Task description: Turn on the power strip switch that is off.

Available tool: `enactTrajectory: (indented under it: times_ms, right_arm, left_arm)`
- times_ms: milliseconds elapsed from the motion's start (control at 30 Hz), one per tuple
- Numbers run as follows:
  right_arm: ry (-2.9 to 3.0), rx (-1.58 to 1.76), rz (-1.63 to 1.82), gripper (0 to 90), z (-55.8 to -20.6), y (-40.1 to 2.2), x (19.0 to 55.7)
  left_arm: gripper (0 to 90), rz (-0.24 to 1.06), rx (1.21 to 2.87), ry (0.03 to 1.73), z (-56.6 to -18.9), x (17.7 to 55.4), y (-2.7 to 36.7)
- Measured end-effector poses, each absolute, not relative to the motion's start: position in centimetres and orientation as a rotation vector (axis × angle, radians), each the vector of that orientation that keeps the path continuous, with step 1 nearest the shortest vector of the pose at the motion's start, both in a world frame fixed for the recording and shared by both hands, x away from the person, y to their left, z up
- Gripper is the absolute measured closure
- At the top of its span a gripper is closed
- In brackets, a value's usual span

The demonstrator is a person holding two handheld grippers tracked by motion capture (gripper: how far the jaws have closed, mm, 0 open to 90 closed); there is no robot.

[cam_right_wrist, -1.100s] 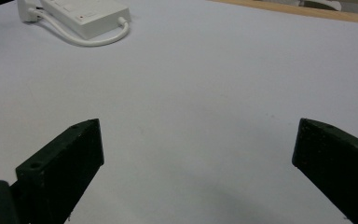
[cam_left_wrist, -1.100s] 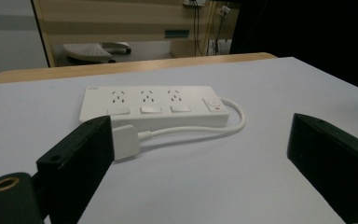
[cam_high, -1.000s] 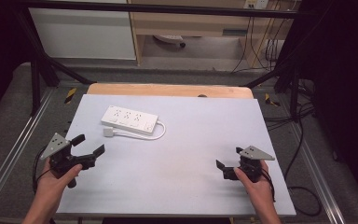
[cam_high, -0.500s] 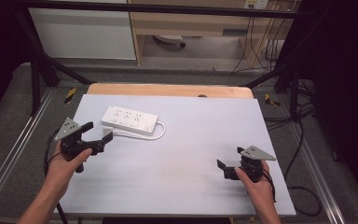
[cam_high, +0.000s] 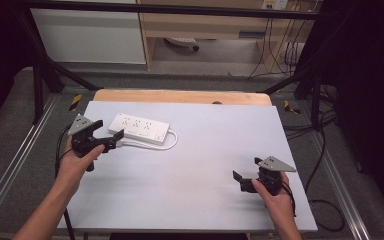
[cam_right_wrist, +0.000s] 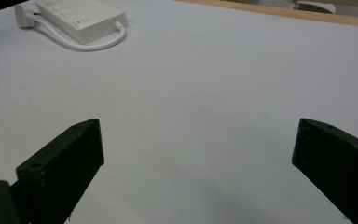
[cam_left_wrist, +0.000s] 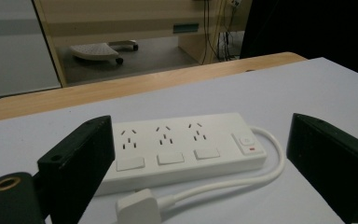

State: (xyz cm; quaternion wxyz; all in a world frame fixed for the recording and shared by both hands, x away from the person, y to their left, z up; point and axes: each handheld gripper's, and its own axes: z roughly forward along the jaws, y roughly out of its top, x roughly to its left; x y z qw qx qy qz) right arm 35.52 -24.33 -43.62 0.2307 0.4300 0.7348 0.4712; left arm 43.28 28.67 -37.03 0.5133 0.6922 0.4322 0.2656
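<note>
The white power strip [cam_left_wrist: 182, 147] has three sockets, three switches and a button with a red mark. It lies on the far left of the white table [cam_high: 205, 165]. Its cord [cam_left_wrist: 242, 175] loops round to a flat plug [cam_left_wrist: 137, 210] beside it. The left gripper [cam_high: 111, 136] is just in front of it, jaws wide apart. The right gripper [cam_high: 242, 181] is well apart from it, jaws also wide apart. The left gripper view shows the sockets up close; the high view shows both hands.

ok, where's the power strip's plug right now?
In the left gripper view the plug lies on the white table just in front of the power strip, low between the open left claw jaws; in the high view it's left of centre.
</note>
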Motion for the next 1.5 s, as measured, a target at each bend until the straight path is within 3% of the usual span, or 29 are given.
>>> enactTrajectory:
  times_ms: [1500]
  right_arm:
    - [2.005, 1.193, 1.309, 2.5, -43.5, -24.6, 35.4]
  left_arm:
    - [9.6, 0.711, 1.665, 1.185, -40.3, 48.7, 29.2]
